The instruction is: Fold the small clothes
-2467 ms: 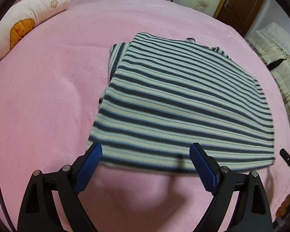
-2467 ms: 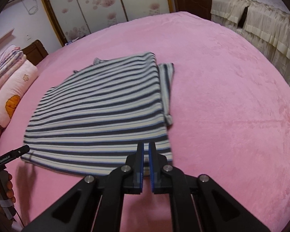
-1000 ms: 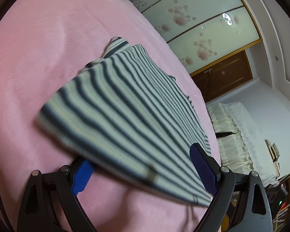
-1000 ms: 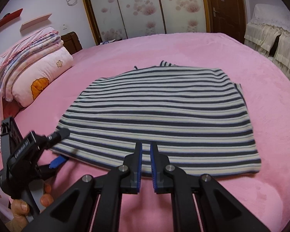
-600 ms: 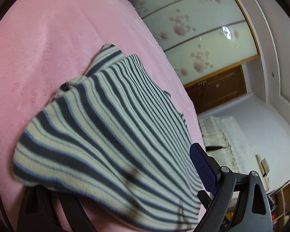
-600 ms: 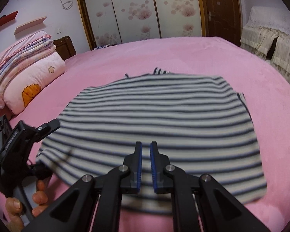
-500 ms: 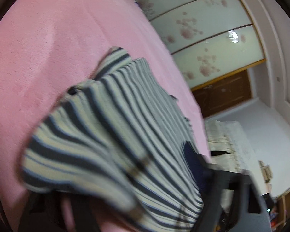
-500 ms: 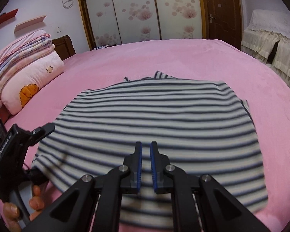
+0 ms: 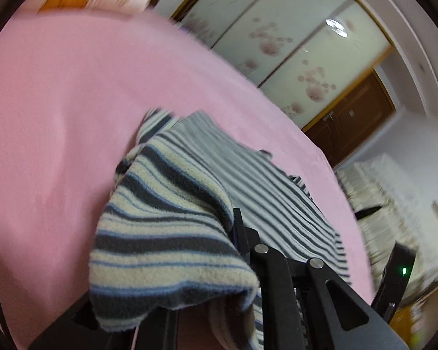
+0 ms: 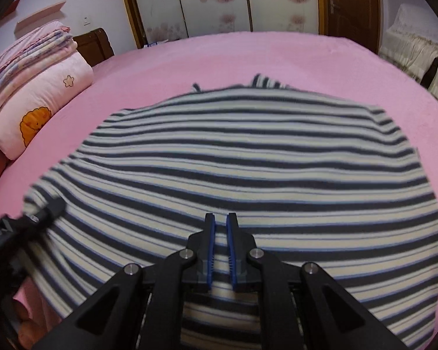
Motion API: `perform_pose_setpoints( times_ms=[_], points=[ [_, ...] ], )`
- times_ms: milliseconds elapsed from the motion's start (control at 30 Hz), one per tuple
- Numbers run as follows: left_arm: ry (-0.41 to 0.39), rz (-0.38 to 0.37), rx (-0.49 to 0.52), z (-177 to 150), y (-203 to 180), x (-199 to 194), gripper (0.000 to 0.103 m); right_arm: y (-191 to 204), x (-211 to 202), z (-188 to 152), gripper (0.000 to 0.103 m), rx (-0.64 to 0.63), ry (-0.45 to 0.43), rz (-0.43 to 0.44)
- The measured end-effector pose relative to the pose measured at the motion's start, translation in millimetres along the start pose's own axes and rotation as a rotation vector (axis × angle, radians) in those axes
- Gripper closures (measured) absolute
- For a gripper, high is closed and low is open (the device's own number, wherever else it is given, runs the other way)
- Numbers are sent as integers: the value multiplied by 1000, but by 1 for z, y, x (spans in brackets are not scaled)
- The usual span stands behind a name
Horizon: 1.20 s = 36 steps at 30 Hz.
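A striped shirt (image 10: 248,160) in dark grey, cream and blue lies spread on the pink bed (image 10: 219,58). In the left wrist view its near left corner (image 9: 160,233) is raised and drapes over my left gripper (image 9: 229,221). That gripper's jaws are closing on this cloth, with one finger hidden beneath it. The same gripper (image 10: 51,208) shows blurred at the shirt's left edge in the right wrist view. My right gripper (image 10: 220,227) is shut, nothing between its pads, its tips over the near middle of the shirt. Its body, with a green light (image 9: 404,270), shows at lower right.
Folded pink quilts and a pillow with an orange print (image 10: 38,110) sit at the bed's left end. Floral sliding wardrobe doors (image 10: 219,0) and a brown door (image 10: 347,3) stand behind. A cream-covered sofa (image 10: 417,55) is to the right. A hand (image 10: 23,323) holds the left gripper.
The left gripper's jaws went from wide open around the shirt's corner to shut on it, and the corner rose. The right gripper moved forward from the hem to over the shirt.
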<state>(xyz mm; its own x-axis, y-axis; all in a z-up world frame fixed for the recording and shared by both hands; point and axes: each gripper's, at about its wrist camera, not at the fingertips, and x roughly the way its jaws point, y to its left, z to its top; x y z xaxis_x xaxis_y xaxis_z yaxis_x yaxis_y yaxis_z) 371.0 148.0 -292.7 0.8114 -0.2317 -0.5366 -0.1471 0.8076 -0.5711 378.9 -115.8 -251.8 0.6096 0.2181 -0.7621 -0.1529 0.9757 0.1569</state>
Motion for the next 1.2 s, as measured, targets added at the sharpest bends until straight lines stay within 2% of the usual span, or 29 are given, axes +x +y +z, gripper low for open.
perform_pose_setpoints(
  times_ms=[133,233,433,567,633,700,767,800,833,867,933,1100,1200],
  points=[
    [-32,25,125,8,-30,-2,94,-6,-2,2,95,22,7,34],
    [-36,33,224,15,-59,-4,94,-22,-14,2,95,87,-5,80],
    [-10,-20,439,13,-140,-2,95,-80,-58,-20,95,231,-61,82],
    [62,-102,676,-32,-208,12,95,-132,-85,-42,95,330,-79,31],
    [143,-131,804,-64,-231,24,95,-159,-97,-54,95,377,-79,-2],
    [241,-136,934,-102,-246,37,94,-180,-105,-62,95,416,-78,-26],
    [314,-139,1014,-130,-253,45,92,-200,-112,-70,95,452,-74,-46],
    [338,-135,1044,-142,-255,47,84,-206,-114,-74,95,466,-73,-48],
    [332,-120,1067,-150,-255,45,73,-211,-115,-77,95,479,-71,-49],
    [320,-115,1080,-156,-257,41,68,-216,-116,-80,95,489,-67,-50],
    [312,-123,1077,-160,-256,35,50,-220,-117,-83,95,498,-63,-45],
    [304,-170,975,-152,-242,15,46,-218,-119,-84,95,496,-66,-17],
    [286,-183,894,-142,-221,-5,42,-214,-128,-79,95,486,-87,18]
  ],
)
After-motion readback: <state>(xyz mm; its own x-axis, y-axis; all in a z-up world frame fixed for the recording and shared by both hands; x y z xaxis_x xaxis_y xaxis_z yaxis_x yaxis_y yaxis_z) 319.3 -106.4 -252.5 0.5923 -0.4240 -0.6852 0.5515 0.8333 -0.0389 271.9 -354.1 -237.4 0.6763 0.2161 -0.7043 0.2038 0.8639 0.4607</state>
